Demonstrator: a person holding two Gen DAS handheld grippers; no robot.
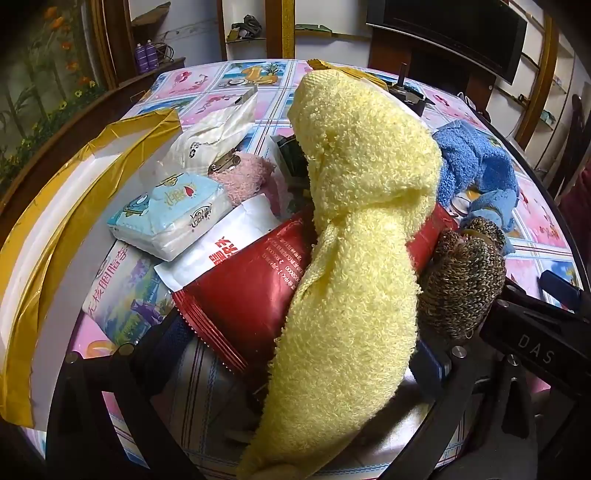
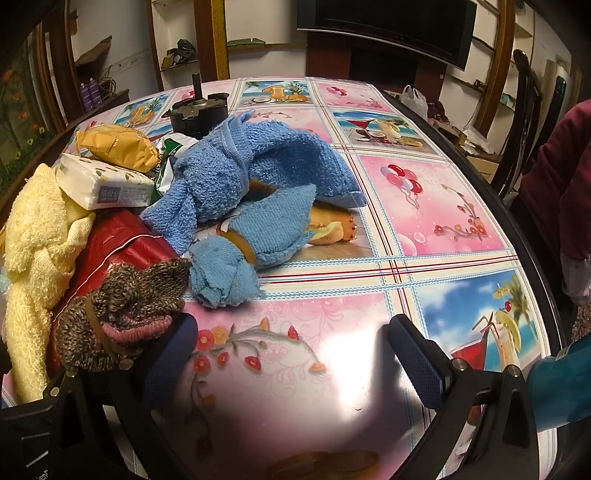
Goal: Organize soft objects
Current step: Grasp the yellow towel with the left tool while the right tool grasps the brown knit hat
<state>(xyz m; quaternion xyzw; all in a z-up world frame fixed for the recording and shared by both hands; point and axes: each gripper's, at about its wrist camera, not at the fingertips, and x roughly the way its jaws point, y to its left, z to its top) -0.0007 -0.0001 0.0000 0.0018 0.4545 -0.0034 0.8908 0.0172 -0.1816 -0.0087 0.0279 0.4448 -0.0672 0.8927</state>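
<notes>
Left wrist – fluffy yellow towel [image 1: 354,229]; glossy red packet [image 1: 240,295]

Both fisheye views are bright and sharp in the middle, bent and dark at the corners. White glare pools on the glossy tablecloth [image 2: 354,391] in the right view, beside a soft dark shadow; the shelves behind look slightly blurred

A: What's behind the table [image 2: 436,280]?
B: A dark TV [image 2: 388,26] on the far wall [image 2: 258,62], wooden shelves [image 2: 255,44] left of it.
A: And the sides?
B: A flower mural [image 1: 44,92] far left, dark chairs [image 2: 532,122] right. Light glares off the near tabletop.
</notes>
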